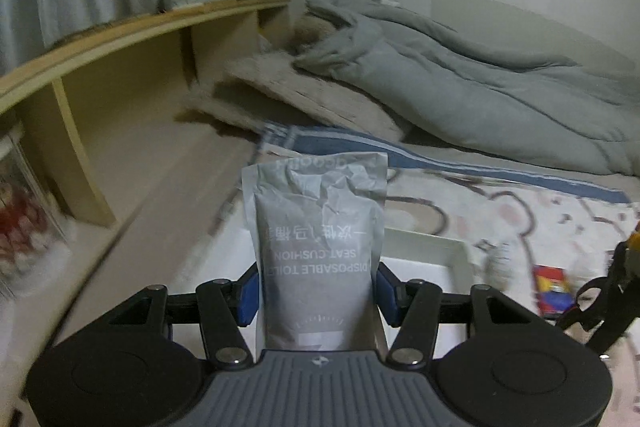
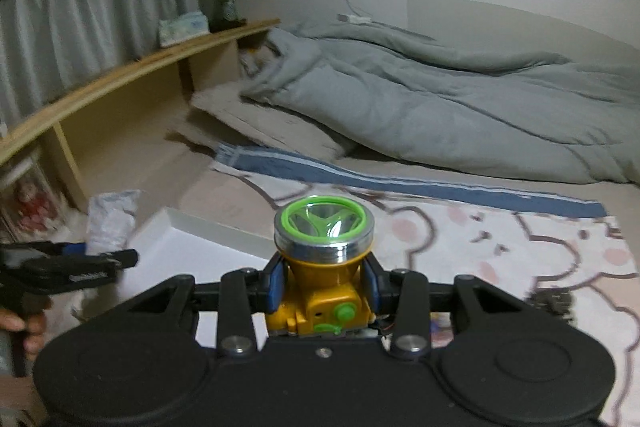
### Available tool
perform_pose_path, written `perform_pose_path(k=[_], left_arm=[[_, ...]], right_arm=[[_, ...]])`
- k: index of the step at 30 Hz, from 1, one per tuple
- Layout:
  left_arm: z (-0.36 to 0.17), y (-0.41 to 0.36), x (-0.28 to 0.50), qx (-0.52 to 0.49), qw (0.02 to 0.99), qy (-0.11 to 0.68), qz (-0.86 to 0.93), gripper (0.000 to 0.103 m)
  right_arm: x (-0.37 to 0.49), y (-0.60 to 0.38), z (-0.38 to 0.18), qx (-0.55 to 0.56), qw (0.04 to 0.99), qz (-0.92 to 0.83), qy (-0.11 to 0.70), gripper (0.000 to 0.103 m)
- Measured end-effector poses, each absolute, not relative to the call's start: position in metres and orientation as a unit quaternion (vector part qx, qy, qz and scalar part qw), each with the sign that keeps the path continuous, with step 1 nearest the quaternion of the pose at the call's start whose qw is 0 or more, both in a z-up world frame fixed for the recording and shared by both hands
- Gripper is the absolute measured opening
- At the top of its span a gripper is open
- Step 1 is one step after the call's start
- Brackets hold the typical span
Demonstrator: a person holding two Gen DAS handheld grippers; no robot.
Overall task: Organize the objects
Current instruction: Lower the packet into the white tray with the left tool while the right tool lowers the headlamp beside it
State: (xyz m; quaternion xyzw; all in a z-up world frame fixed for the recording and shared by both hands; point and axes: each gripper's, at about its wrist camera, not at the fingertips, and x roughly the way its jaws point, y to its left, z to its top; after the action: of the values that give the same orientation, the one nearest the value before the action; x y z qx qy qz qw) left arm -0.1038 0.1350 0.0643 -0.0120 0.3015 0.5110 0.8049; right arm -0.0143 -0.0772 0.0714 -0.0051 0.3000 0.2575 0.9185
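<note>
Pouch, grey and crumpled, printed "DISPOSABLE TOILET SEAT CUSHION", stood upright in the left gripper, whose blue-padded jaws pressed its two sides. Below and behind it lay a white tray on a cartoon-print mat spread over the bed. The right gripper had its jaws closed on the yellow body of a headlamp, green-ringed lens pointing forward above the tray's edge. A small red box lay on the mat right of the tray.
</note>
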Motion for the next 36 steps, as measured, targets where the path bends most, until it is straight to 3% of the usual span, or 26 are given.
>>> perform_pose_path(k=[8, 22, 26, 29, 36], left_arm=[[0.04, 0.168, -0.118, 0.0, 0.795, 0.301, 0.527, 0.058], [-0.003, 0.181, -0.128, -0.003, 0.792, 0.347, 0.502, 0.058], [-0.012, 0.182, -0.115, 0.015, 0.787, 0.358, 0.501, 0.058], [-0.02, 0.184, -0.107, 0.015, 0.784, 0.369, 0.498, 0.058], [-0.045, 0.186, -0.098, 0.025, 0.761, 0.424, 0.491, 0.058]], right_arm=[[-0.007, -0.013, 0.046, 0.047, 0.887, 0.302, 0.346, 0.04], [0.021, 0.057, -0.056, 0.061, 0.784, 0.232, 0.572, 0.04], [0.03, 0.054, -0.066, 0.09, 0.768, 0.238, 0.588, 0.043], [0.028, 0.053, -0.062, 0.078, 0.774, 0.245, 0.579, 0.051], [0.026, 0.039, -0.05, 0.05, 0.787, 0.259, 0.558, 0.052]])
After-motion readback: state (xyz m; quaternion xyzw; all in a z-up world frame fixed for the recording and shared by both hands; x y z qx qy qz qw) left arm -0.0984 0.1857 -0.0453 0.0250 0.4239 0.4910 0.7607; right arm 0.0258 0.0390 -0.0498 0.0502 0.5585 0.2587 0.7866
